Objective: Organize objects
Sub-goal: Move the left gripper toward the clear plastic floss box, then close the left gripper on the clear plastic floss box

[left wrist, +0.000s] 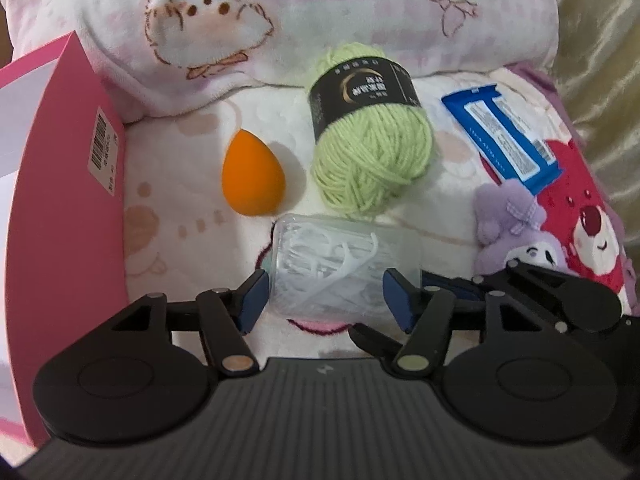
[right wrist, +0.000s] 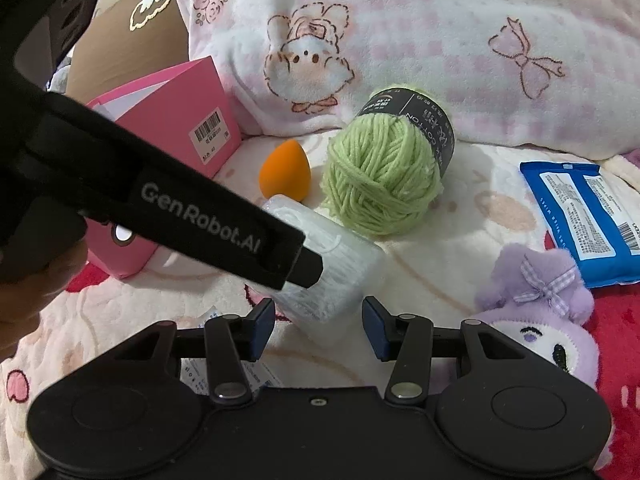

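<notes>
A clear plastic box of white floss picks (left wrist: 340,264) lies on the blanket, just in front of a green yarn ball (left wrist: 372,160) and an orange egg-shaped sponge (left wrist: 252,176). My left gripper (left wrist: 324,300) is shut on the box, a blue pad pressed on each side. In the right wrist view the near end of the same box (right wrist: 344,256) sits between the pads of my right gripper (right wrist: 320,320), which close on it. The left gripper's black housing (right wrist: 200,204) crosses that view and covers part of the box.
An open pink carton (left wrist: 60,200) stands at the left. A blue wipes pack (left wrist: 504,136) and a purple plush toy (left wrist: 512,220) lie at the right. A pink printed pillow (left wrist: 320,20) backs the scene. A hand (right wrist: 36,280) shows at the left edge.
</notes>
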The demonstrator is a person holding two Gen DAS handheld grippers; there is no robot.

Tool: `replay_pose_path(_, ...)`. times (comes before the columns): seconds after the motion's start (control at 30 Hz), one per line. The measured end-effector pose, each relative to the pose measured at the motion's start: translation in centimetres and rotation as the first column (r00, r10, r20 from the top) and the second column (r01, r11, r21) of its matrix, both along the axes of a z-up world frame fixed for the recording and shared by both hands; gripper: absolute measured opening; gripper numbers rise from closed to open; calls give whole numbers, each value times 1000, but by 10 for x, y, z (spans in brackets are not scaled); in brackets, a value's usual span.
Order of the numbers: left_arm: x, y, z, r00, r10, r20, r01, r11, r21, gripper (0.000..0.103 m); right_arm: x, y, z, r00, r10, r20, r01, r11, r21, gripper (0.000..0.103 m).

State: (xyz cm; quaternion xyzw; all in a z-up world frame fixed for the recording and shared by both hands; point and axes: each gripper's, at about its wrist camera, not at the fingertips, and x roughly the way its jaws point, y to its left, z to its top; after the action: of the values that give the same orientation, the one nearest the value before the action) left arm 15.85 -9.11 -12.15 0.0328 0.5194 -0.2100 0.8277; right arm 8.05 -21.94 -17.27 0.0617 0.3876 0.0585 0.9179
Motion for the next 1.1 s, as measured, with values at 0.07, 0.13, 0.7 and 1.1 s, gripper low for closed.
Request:
replay_pose_path(0.07, -3, -2, 2, 999, 5, -49, -5, 1000, -3, 56, -3, -1, 3, 1000, -2, -5, 2, 1000, 10, 65)
replay_pose_path(0.13, -7, -1, 3, 995, 23, -97, -24, 1000, -16, 54, -7, -1, 5, 1000, 9, -11, -9, 1000, 11, 67)
replay_pose_path(0.7, -13, 8, -8, 990, 105, -96, -119, 981, -154, 49, -14, 4, 1, 1000, 7, -30, -6, 1000, 17, 85)
replay_pose_path(1.1, -29, 6, -5, 995, 94, -34, -98, 984, -150, 49, -21, 10, 0, 1000, -3, 25, 3, 1000, -18, 84)
